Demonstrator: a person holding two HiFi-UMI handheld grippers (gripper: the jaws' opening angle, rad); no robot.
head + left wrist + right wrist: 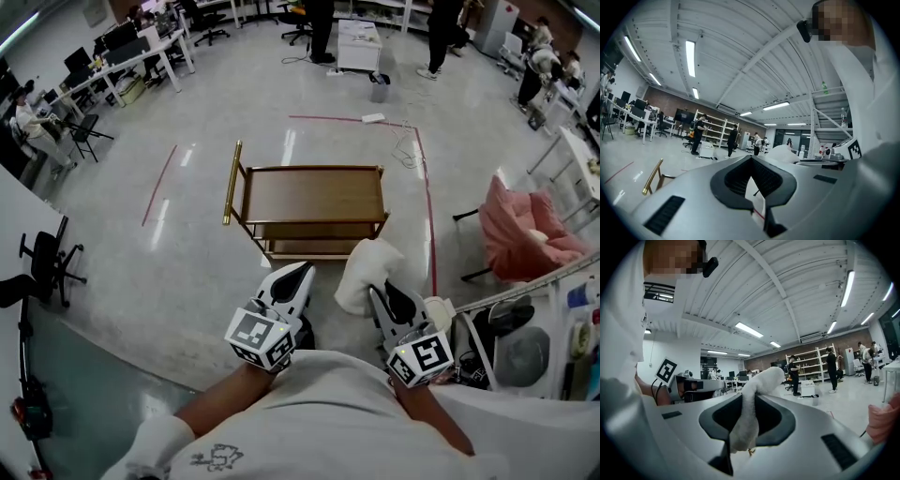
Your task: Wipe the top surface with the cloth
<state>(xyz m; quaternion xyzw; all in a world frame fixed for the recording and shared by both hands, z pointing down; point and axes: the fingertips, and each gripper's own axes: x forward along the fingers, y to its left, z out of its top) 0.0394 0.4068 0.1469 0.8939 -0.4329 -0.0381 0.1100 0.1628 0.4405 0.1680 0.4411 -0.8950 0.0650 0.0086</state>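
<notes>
The person holds both grippers close in front of the chest, each with its marker cube toward the body. The right gripper point(375, 292) has its fingers clamped on a white cloth point(366, 270). In the right gripper view the cloth point(759, 380) rises between the dark pads and folds over at its upper end, while a narrow tail of it hangs below the pinch. The left gripper point(298, 272) sits just beside the right one, at about the same height, with its fingers together at the tips. In the left gripper view nothing is held between them point(751, 159), and only floor shows through the slit behind the tips. The cart point(309, 192) stands ahead on the grey floor, well apart from both grippers. Its brown top is bare, it has a brass handle point(232, 183) along its left end, and a lower shelf shows under the near edge. From the head view the cloth overlaps the cart's near right corner but is not touching it. A red line point(427, 187) runs along the floor right of the cart, and beyond it sits a pink chair point(525, 234). People stand by shelves at the far side of the room.
</notes>
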